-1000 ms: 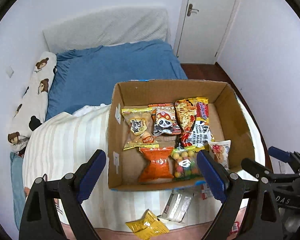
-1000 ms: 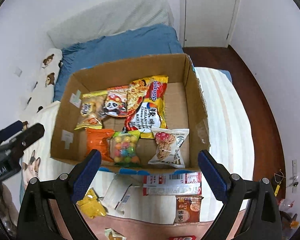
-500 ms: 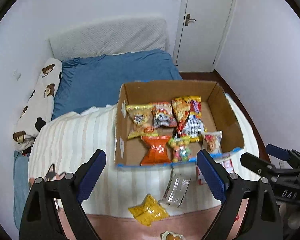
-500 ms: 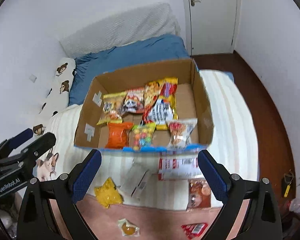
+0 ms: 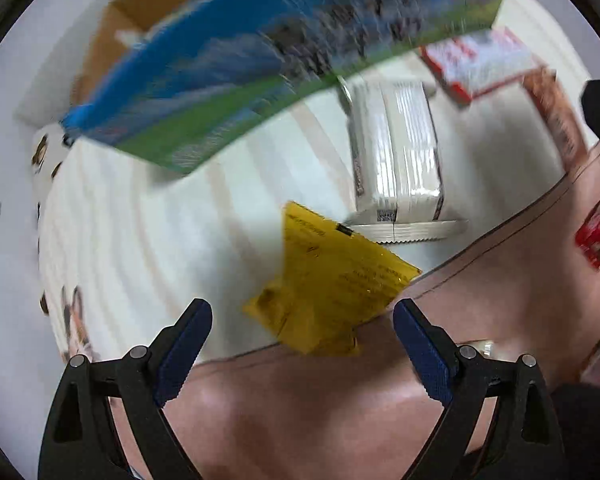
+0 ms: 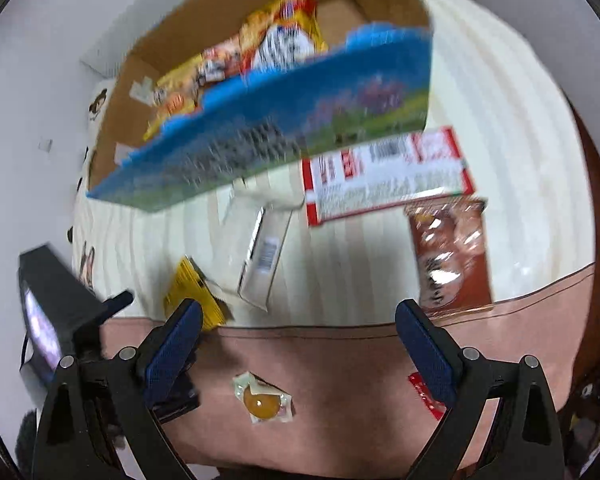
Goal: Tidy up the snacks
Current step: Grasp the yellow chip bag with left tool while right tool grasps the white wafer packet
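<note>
A yellow packet (image 5: 328, 292) lies on the striped blanket where it meets the pink cover. My left gripper (image 5: 302, 320) points down over it; its jaws are closing, with the packet between the fingertips and neither pad touching it. The same packet (image 6: 194, 292) shows beside my right gripper's left finger. My right gripper (image 6: 298, 320) hangs open over the pink cover, holding nothing. The cardboard box (image 6: 260, 140) with a blue printed front holds several snack bags; its front (image 5: 260, 60) fills the top of the left wrist view.
Loose on the blanket are a clear-wrapped white pack (image 5: 396, 152), a red-and-white carton (image 6: 384, 172) and a brown packet (image 6: 448, 256). A small sachet with an orange centre (image 6: 262, 398) and a red sachet (image 6: 424, 396) lie on the pink cover (image 6: 340, 360).
Both grippers have dropped and tipped down toward the bed. The box has slid to the top of both views, and the yellow packet now lies close between the left jaws.
</note>
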